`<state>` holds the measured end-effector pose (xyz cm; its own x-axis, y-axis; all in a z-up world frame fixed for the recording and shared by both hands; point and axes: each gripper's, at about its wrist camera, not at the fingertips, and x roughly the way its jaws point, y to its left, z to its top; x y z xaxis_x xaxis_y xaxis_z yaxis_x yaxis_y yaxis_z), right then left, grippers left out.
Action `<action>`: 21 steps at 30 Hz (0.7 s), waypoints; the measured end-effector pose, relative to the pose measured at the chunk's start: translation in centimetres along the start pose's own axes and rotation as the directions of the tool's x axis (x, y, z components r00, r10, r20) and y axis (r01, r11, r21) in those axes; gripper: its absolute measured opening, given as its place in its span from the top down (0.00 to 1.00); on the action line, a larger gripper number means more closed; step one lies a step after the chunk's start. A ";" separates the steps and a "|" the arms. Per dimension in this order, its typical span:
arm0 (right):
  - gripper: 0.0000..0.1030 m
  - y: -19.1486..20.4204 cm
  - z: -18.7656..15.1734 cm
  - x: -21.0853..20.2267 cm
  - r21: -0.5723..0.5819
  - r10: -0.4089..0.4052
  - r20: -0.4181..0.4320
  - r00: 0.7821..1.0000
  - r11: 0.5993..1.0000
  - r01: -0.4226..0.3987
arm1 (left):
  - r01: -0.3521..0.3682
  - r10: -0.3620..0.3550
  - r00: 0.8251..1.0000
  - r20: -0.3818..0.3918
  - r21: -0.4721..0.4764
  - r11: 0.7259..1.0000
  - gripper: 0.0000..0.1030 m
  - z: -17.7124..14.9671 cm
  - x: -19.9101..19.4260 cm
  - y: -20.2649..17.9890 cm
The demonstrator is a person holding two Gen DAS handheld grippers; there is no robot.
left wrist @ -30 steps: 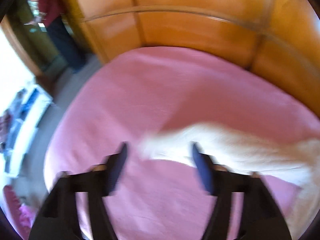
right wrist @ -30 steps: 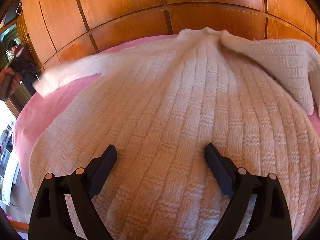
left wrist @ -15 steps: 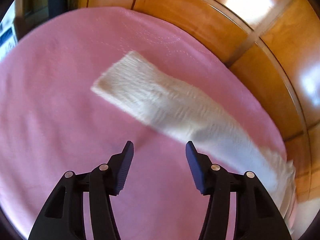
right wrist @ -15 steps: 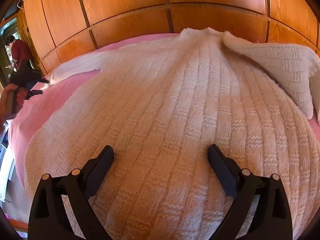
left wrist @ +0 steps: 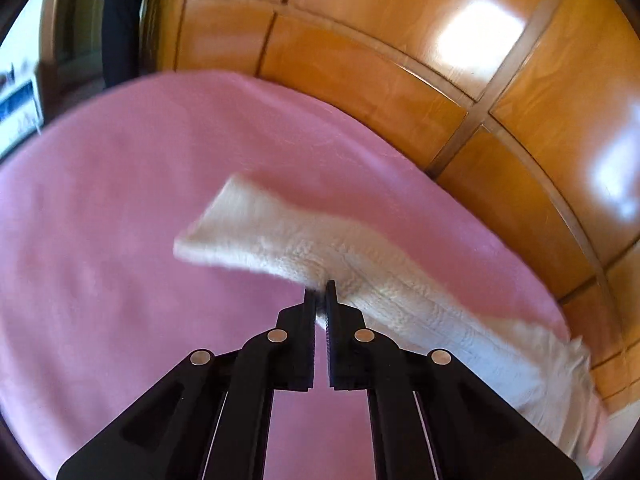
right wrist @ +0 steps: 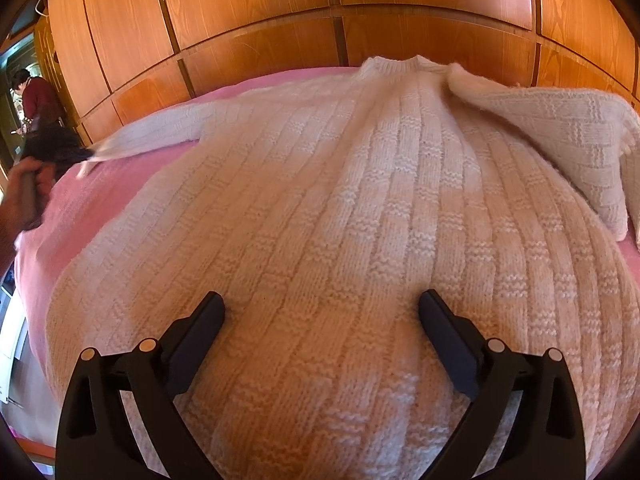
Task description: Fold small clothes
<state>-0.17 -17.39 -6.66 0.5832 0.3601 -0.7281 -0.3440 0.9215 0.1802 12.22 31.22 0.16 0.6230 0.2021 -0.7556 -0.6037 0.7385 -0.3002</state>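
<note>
In the left wrist view, the left gripper (left wrist: 320, 294) has its jaws pinched nearly together on the edge of the cream sweater's sleeve (left wrist: 304, 248), which runs from 10 o'clock toward 4 o'clock across the pink bed cover (left wrist: 120, 240); wooden panels (left wrist: 400, 60) stand behind.

In the right wrist view, the right gripper (right wrist: 322, 320) hovers with jaws spread wide over the sweater (right wrist: 340, 208), laid flat on the bed, neck at 12 o'clock, one sleeve folded inward at 2 o'clock.

Glossy orange wood panelling (right wrist: 256, 8) with dark seams rises behind a bed covered in pink cloth (left wrist: 120, 208). Bright light patches (left wrist: 476, 40) gleam on the panels; a doorway (right wrist: 16, 92) opens at left.
</note>
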 end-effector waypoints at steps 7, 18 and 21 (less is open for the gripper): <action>0.04 -0.3 -0.2 -0.1 0.004 0.002 0.006 1.000 1.000 -0.002 | -0.276 0.294 0.951 -0.097 0.163 0.947 0.89 -3.8 2.7 1.3; 0.15 -2.9 0.0 -2.6 0.092 0.032 -0.001 1.000 0.995 -0.031 | 0.156 -0.149 0.987 -0.053 0.207 0.966 0.46 -11.6 -6.4 -10.0; 0.27 -7.2 -0.4 -5.8 0.217 0.002 0.036 0.999 0.976 -0.010 | 0.306 -0.283 0.952 -0.116 0.330 0.893 0.46 -16.4 -8.4 -15.2</action>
<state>-1.37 -26.13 -4.00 0.6086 0.3674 -0.7033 -0.1825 0.9274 0.3266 8.03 7.79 1.54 0.7062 -0.0914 -0.7021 -0.1845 0.9336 -0.3072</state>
